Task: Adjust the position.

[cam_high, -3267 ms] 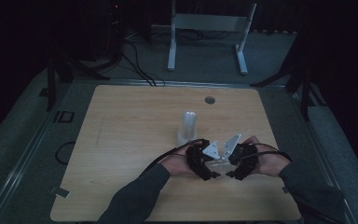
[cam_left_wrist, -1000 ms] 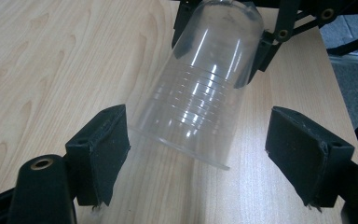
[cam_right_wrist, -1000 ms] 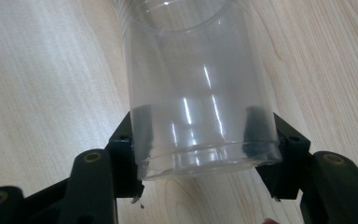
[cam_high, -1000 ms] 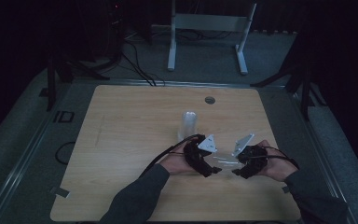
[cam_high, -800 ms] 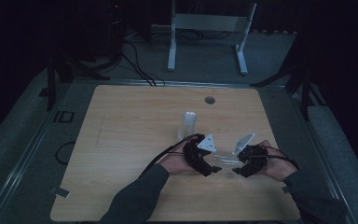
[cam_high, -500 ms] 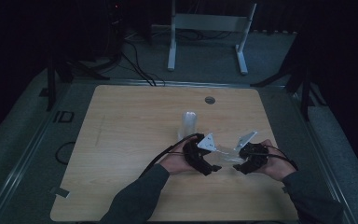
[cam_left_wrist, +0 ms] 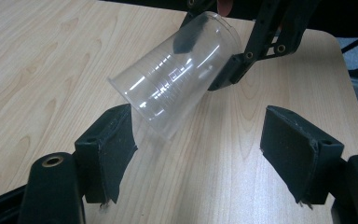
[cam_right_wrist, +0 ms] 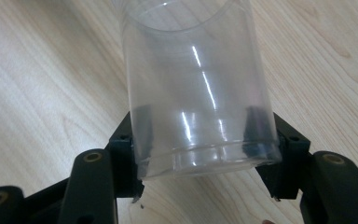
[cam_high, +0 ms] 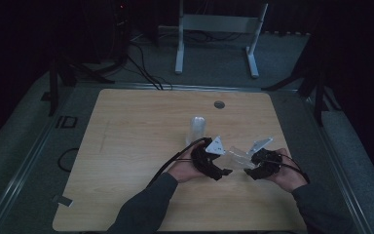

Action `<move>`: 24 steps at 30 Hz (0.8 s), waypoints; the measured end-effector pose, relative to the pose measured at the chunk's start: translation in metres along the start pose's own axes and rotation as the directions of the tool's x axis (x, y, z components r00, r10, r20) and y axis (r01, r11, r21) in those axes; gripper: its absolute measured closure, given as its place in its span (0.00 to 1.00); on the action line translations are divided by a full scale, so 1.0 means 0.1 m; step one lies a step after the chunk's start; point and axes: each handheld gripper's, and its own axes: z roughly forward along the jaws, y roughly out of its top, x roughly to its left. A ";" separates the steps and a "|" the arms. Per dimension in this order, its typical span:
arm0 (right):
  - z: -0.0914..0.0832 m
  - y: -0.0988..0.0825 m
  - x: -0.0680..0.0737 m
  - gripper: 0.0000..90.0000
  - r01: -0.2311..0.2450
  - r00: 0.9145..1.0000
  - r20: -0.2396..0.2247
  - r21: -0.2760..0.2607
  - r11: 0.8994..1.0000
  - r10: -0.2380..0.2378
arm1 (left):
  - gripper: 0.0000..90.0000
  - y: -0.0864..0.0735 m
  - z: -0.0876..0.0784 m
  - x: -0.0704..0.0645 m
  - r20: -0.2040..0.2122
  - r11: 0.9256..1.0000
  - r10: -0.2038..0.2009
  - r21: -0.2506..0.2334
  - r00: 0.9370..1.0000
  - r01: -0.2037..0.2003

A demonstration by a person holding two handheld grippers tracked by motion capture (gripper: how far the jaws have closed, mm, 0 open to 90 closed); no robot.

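While the room around it is pretty much pitch dark, the light wooden table (cam_high: 141,146) stands out clearly: pale grain, rounded corners, a small round grommet (cam_high: 218,104) near its far edge. It sits on grey floor, with a metal stand (cam_high: 219,29) and some loose cables behind it.

Cup stuff: the clear plastic cup (cam_left_wrist: 177,79) in play is see-through with faint horizontal ridges and a rolled rim at the wide end. It's held off the tabletop, tilted, between the two hands near the front right of the table. The right gripper (cam_right_wrist: 200,140) has its jaws clamped on the rim end, one pad on each side of the wall. The left gripper (cam_left_wrist: 200,154) has its jaws apart either side of the cup's narrow base; they've just been closing in, but the pads aren't pressing on it, though the left pad looks very near.

Count-wise: two grippers, one in each hand, two sleeved forearms, and two stations of cups, meaning the held one plus a second clear cup (cam_high: 196,127) standing mid-table, just beyond the hands.
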 end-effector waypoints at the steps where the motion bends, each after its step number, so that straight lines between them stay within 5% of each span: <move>1: 0.01 -0.01 0.00 0.47 -0.008 1.000 0.004 -0.008 1.000 0.008 | 0.28 0.00 0.00 0.00 0.002 1.000 -0.003 -0.003 1.000 0.003; 13: 0.07 -0.07 0.04 0.47 -0.111 0.992 0.053 -0.105 0.988 0.117 | 0.28 0.00 0.00 0.00 -0.005 1.000 -0.019 -0.021 1.000 0.019; 24: 0.11 -0.13 0.09 0.47 -0.187 0.971 0.120 -0.148 0.971 0.205 | 0.28 0.00 0.03 -0.02 -0.004 1.000 -0.021 -0.021 1.000 0.021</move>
